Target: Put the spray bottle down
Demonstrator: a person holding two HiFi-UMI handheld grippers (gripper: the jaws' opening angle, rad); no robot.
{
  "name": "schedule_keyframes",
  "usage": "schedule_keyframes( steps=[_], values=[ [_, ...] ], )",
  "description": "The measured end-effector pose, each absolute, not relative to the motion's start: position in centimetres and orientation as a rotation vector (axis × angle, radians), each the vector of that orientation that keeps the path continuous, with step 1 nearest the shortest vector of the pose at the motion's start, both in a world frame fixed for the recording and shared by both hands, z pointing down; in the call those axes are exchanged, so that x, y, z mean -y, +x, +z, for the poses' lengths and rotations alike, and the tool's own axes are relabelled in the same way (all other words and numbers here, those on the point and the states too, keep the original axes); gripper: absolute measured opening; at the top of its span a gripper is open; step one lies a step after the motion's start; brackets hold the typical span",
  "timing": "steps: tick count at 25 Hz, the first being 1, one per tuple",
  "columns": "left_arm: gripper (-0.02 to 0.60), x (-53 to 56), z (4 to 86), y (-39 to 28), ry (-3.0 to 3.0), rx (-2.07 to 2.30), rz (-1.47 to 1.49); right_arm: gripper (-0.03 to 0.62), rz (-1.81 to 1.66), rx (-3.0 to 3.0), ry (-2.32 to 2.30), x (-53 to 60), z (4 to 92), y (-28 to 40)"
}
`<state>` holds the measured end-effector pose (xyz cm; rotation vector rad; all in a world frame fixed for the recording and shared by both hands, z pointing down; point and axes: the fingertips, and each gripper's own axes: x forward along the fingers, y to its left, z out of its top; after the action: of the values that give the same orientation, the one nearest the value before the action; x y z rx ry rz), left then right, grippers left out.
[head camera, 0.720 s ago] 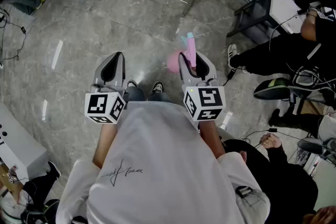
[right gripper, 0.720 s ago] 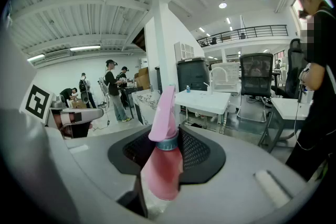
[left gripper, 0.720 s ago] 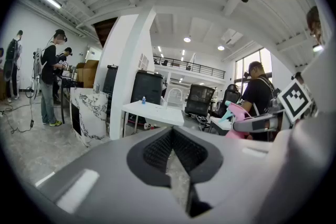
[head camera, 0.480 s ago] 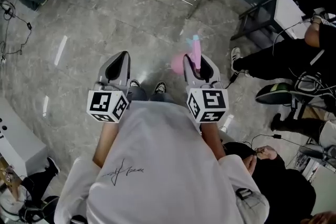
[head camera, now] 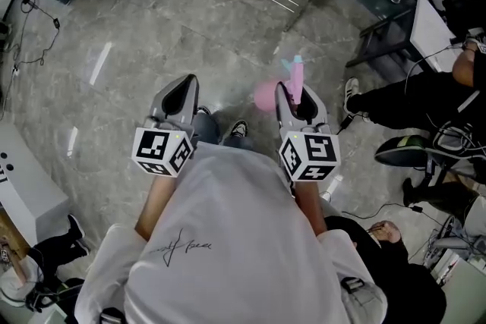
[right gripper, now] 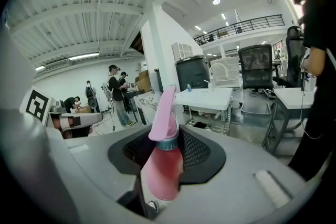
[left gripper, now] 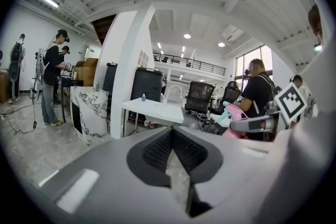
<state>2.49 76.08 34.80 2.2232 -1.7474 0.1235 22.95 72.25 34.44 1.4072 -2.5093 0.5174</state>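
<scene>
The spray bottle (right gripper: 160,176) is pink and not yet put down. It hangs above the grey floor (head camera: 152,34), well short of the white desk (right gripper: 207,98) ahead, which looks a likely place for it. The right claw (right gripper: 163,136) grips its body, nozzle up. The left claw (left gripper: 176,152) is closed and empty. The bottle shows no readable label. The shirt (head camera: 228,239) carries a signature-like scrawl (head camera: 178,245) I cannot read, and the cubes (head camera: 310,155) show only square markers.
</scene>
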Motion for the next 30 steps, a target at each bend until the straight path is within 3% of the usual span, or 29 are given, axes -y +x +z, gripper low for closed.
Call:
schedule_keyframes(
  steps=[14, 30],
  values=[
    [0.054, -70.1, 33.4, 1.7, 2.241, 1.763, 0.062, 0.134, 0.531, 2.524, 1.363, -67.4, 34.6, 21.1],
    [0.054, -58.8, 30.9, -5.2, 2.278, 1.751, -0.013, 0.133, 0.495, 2.532, 1.301, -57.1, 33.1, 13.0]
  ],
)
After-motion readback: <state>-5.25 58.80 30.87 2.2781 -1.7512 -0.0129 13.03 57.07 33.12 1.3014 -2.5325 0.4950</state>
